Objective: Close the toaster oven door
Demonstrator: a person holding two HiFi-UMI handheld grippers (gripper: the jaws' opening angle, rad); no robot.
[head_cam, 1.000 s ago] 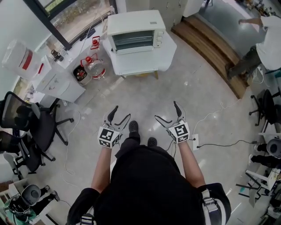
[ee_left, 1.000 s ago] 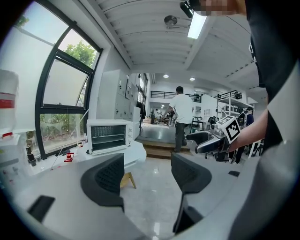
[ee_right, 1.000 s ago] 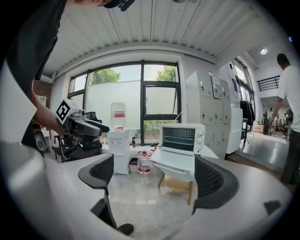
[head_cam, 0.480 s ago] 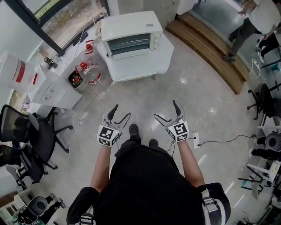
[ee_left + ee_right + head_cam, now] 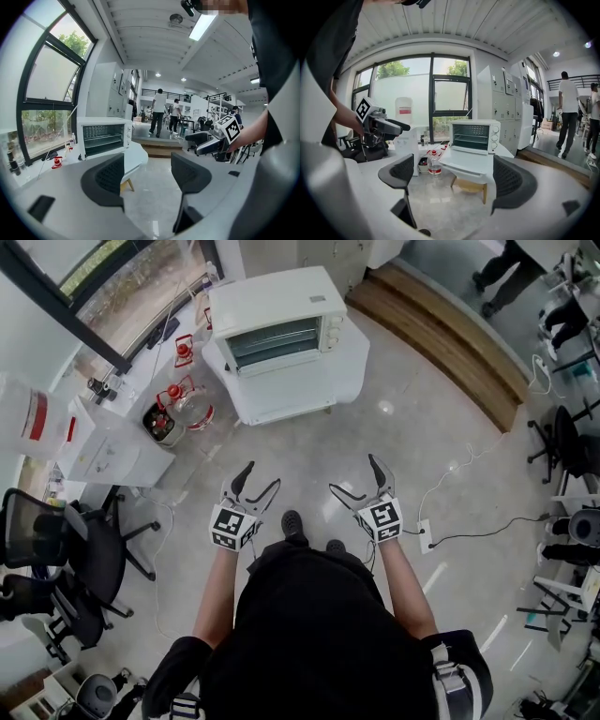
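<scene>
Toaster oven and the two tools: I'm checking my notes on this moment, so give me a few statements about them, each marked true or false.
1. The toaster oven stands on a white table. True.
2. The left tool touches the toaster oven. False: it is held over the floor, well short of the table.
3. The left tool and the right tool are both open and empty. True.
4. The clear bottle with the red cap stands on the table. False: it stands on the floor beside the table.
</scene>
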